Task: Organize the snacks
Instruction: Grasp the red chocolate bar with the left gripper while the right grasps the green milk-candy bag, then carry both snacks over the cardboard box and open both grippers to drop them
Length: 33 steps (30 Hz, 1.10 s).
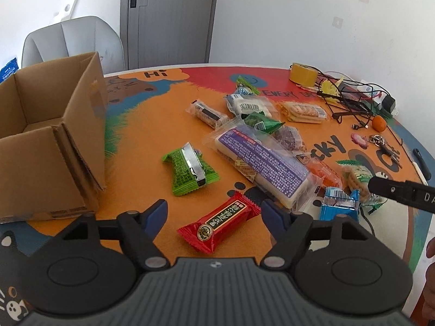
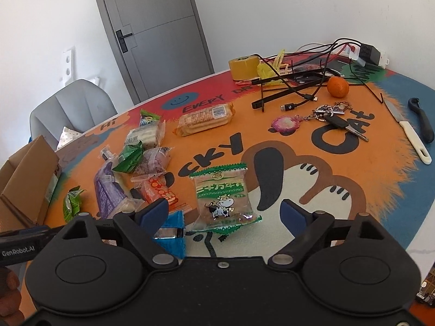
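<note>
Snack packets are scattered over a round cartoon-print table [image 1: 141,125]. A red wrapped snack [image 1: 220,222] lies flat between the fingers of my left gripper [image 1: 214,209], which is open; the pads stand clear of the wrapper. An open cardboard box [image 1: 49,135] stands to its left. A green-and-clear cow-print cracker pack [image 2: 224,198] lies between the fingers of my right gripper [image 2: 224,206], also open and not pressing on it. A blue packet [image 2: 172,235] rests by its left finger. A long purple pack [image 1: 261,163] and a green foil snack [image 1: 190,171] lie further out.
At the far side sit a tape roll [image 2: 243,66], tangled cables and a charger [image 2: 365,51], and an orange [image 2: 338,87]. Keys [image 2: 334,115], a white-handled knife [image 2: 407,130] and a black tool [image 2: 422,119] lie at the right. A grey chair [image 1: 70,40] stands behind the box.
</note>
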Tool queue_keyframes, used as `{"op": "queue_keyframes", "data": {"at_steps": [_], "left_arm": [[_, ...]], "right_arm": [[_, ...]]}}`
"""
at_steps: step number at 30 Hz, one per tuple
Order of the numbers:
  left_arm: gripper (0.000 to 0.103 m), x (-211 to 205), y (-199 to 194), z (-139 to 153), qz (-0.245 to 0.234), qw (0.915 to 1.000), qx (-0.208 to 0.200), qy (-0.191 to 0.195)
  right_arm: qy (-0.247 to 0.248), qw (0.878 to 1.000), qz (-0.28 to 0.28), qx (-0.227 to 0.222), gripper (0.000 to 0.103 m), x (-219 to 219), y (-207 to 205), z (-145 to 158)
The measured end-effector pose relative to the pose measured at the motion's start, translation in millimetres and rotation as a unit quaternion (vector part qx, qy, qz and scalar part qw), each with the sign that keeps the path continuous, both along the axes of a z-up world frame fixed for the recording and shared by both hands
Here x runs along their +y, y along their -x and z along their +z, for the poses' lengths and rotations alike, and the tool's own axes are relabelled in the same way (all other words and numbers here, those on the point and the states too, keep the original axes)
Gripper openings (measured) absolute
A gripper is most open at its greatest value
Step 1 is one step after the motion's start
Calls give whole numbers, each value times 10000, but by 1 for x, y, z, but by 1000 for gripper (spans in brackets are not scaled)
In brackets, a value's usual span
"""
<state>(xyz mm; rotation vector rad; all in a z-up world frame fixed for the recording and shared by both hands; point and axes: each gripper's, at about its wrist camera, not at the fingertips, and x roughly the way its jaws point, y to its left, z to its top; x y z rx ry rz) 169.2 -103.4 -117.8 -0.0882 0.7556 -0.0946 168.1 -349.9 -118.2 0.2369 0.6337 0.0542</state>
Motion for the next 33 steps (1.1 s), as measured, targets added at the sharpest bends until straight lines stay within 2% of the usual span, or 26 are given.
{"op": "queue_keyframes", "data": {"at_steps": [3, 6, 9, 14, 17, 18, 19, 22, 25, 33], "left_arm": [[65, -4, -6, -8, -47, 10000, 85, -13], [65, -10, -5, -10, -34, 9998, -20, -201], [62, -12, -3, -10, -3, 9997, -51, -248], [46, -13, 3, -10, -39, 9995, -95, -310], [29, -10, 4, -9, 66, 9994, -117, -303], [20, -9, 4, -9, 99, 9995, -115, -259], [19, -7, 4, -9, 139, 9996, -112, -196], [18, -4, 6, -7, 176, 9998, -76, -83], [18, 0, 10, -4, 197, 9998, -63, 68], [18, 15, 26, 21, 304, 9986, -393, 170]], "right_arm": [[50, 10000, -12, 16, 88, 1, -8, -4], [57, 9999, 27, 90, 84, 2, -15, -10], [227, 9997, 17, 71, 84, 7, -19, -13], [249, 9996, 70, 101, 76, 11, -25, -16], [346, 9993, -79, 113, 62, 11, -26, -15], [369, 9992, -66, 109, 53, 10, -25, -15], [428, 9990, -67, 96, 49, 10, -23, -16], [515, 9986, 16, 77, 49, 10, -17, -16], [292, 9995, 67, 93, 48, 7, -9, -14], [106, 9995, 163, -258, 48, 14, 10, 9]]}}
